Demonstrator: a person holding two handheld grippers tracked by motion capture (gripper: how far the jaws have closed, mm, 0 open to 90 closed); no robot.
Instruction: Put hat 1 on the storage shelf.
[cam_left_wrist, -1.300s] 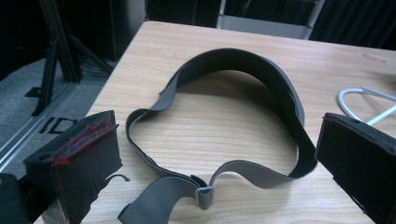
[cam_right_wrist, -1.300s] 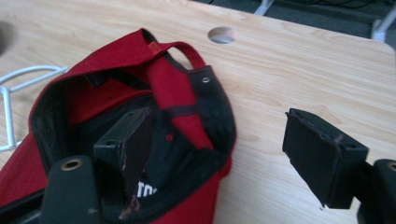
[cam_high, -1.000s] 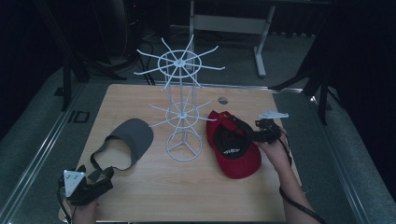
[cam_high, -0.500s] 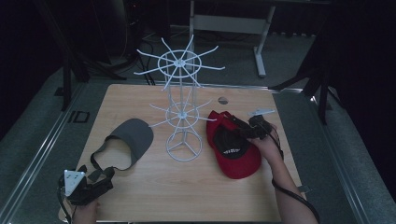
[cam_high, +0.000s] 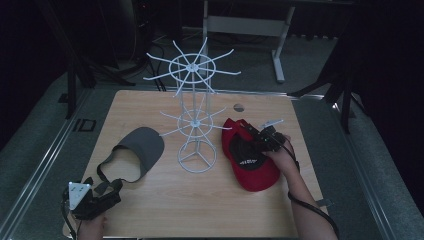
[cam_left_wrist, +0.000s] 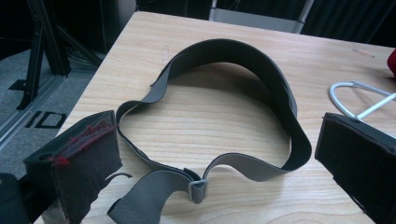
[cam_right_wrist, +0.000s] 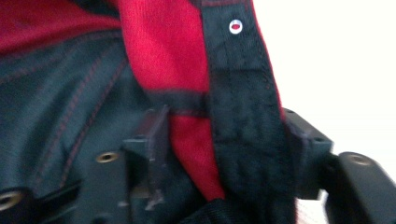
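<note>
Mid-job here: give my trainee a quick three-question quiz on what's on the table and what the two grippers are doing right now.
1. True or false: the left gripper grips the grey visor.
2. Which thing is the right gripper shut on?
A. white wire rack
B. red cap
C. grey visor
3. Fill in: the rack stands ____ the visor and the cap.

Key
1. False; its jaws are open beside the visor's strap.
2. B; the cap's edge sits between the jaws.
3. between
</note>
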